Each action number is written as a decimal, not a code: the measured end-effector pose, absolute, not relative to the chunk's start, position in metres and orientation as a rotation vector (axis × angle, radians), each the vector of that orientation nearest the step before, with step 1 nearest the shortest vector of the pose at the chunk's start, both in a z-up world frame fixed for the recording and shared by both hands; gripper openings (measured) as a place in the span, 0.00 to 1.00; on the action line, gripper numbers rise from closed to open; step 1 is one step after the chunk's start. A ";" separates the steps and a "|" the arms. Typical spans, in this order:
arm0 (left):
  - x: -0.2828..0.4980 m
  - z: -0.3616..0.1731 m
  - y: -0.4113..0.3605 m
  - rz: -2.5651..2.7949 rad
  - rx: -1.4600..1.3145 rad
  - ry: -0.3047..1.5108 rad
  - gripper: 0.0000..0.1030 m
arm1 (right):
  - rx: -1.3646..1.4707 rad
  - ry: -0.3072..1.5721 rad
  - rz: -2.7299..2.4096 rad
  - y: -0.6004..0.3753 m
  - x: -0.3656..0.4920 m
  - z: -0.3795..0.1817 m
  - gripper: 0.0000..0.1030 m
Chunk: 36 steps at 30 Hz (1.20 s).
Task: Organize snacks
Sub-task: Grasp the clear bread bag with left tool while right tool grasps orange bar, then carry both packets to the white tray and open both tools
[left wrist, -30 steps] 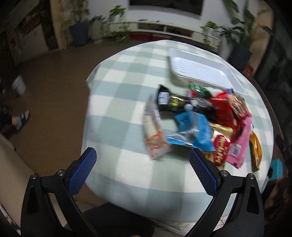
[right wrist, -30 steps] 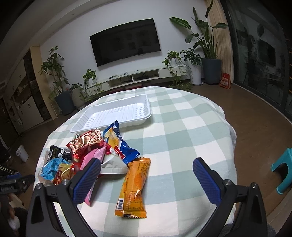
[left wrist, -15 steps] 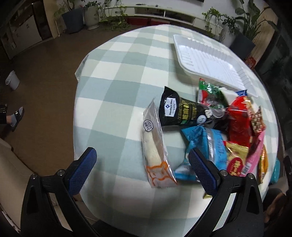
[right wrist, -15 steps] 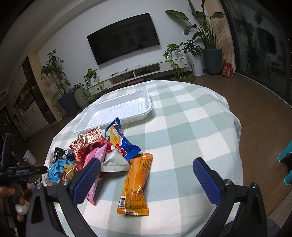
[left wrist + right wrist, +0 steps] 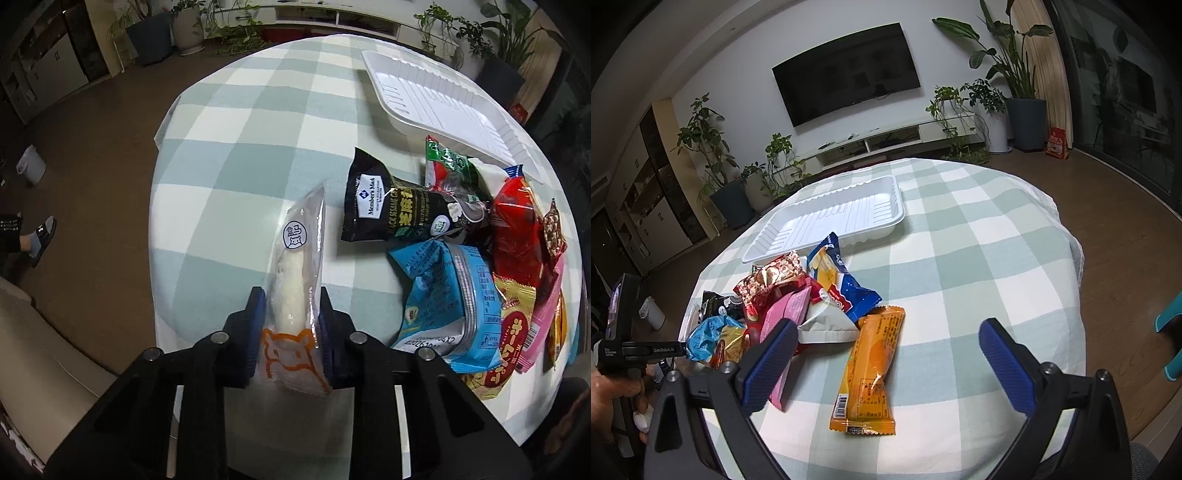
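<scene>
The clear packet with the white roll (image 5: 295,288) sits between the blue pads of my left gripper (image 5: 290,306), pinched at its lower half just above the orange printed animal face. Its far end points away from me, toward the middle of the checked tablecloth (image 5: 236,122), close to the table's left edge. Whether it is off the cloth I cannot tell.

Just to its right lies the black sesame packet (image 5: 391,210), apart from my packet, and beside that the light blue bag (image 5: 447,310) heads the heap of red, pink and gold wrappers running along the right edge. Beyond the heap, at the far right of the table, the white tray (image 5: 439,99) has nothing in it.

My right gripper (image 5: 886,354) hangs with its jaws spread wide and nothing between them, above the near edge. Between its fingers on the cloth lies the orange packet (image 5: 871,369), with the blue-and-yellow packet (image 5: 838,280) and the white tray (image 5: 834,218) beyond.
</scene>
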State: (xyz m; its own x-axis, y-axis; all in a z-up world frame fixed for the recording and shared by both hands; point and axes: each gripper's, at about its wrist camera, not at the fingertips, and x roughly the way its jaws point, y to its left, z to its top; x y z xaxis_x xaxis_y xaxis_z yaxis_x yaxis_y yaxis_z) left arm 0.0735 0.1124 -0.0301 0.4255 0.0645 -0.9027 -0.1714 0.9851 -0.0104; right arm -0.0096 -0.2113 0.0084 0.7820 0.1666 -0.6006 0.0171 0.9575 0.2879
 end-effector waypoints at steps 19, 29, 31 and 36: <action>0.041 0.007 0.140 0.056 -0.323 0.912 0.16 | 0.136 0.813 0.043 -0.197 -0.001 -0.009 0.68; 0.036 0.016 0.133 -0.007 -0.334 0.871 0.16 | 0.037 0.922 0.039 -0.170 0.021 -0.034 0.58; 0.036 0.016 0.135 -0.012 -0.341 0.871 0.16 | 0.025 0.917 0.041 -0.169 0.021 -0.034 0.47; 0.034 0.016 0.135 -0.023 -0.342 0.866 0.16 | 0.025 0.922 0.044 -0.170 0.018 -0.032 0.32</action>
